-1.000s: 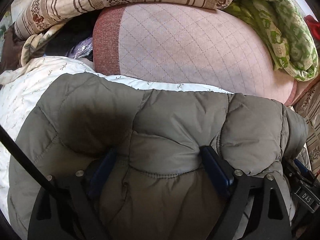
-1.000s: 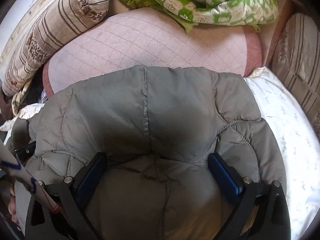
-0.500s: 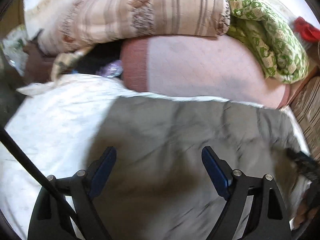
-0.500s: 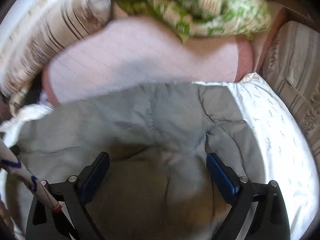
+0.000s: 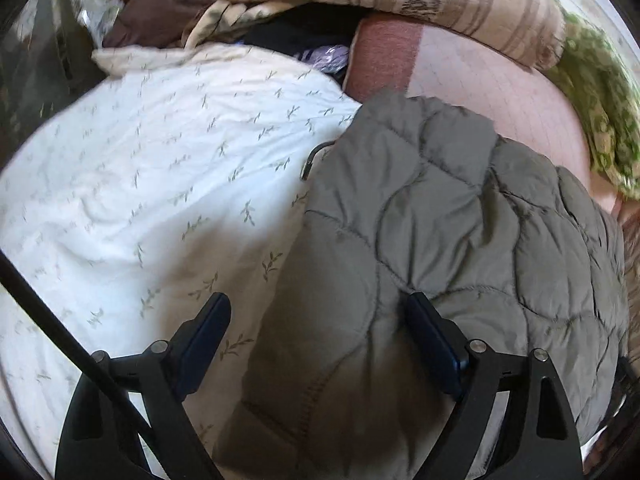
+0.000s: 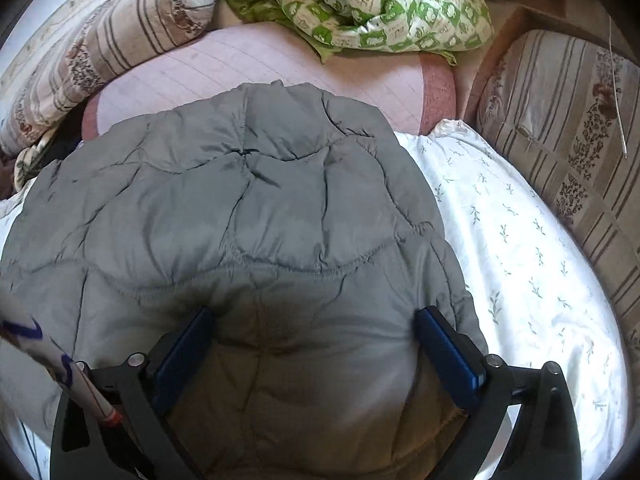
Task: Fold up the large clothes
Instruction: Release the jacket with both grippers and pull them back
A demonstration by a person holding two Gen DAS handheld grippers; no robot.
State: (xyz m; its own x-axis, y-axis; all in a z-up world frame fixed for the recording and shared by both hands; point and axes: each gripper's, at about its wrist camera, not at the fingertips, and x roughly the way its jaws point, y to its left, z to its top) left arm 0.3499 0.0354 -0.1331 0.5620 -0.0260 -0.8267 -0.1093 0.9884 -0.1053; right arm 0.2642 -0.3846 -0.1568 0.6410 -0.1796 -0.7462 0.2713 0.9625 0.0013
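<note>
Jacket (image 6: 256, 216): one, grey-green and quilted, lying bunched on a bed with a white sheet (image 5: 152, 184) printed with small leaf sprigs. Two grippers work it, one per hand.

Other bedding, counted: one pink quilted mat (image 6: 248, 64) with darker red end bands, one striped beige pillow (image 6: 100, 48), one green-and-white checked quilt (image 6: 380, 12), and one striped floral cushion (image 6: 560, 136) along the bed's right edge. A small curved metal piece (image 5: 314, 158) pokes out at the jacket's left edge, on the sheet.

The sheet covers the near part of the bed; the mat lies behind it toward the head, with the pillow at the far left corner and the quilt at the far right. Dark clothes are heaped past the sheet's far left corner. Daylight falls on the right side of the sheet.

From the right wrist, the jacket's long axis runs from the near edge toward the mat, its far end overlapping the mat's front edge. From the left wrist, it fills the right half of the sheet, leaving the left half bare.

The left gripper (image 5: 320, 344) has its jaws wide apart; its right finger touches the padding, its left finger (image 5: 204, 336) stands over bare sheet, gripping nothing. The right gripper (image 6: 316, 344) also stands wide, both fingers sunk into puffed jacket; whether they clamp it I cannot tell.
</note>
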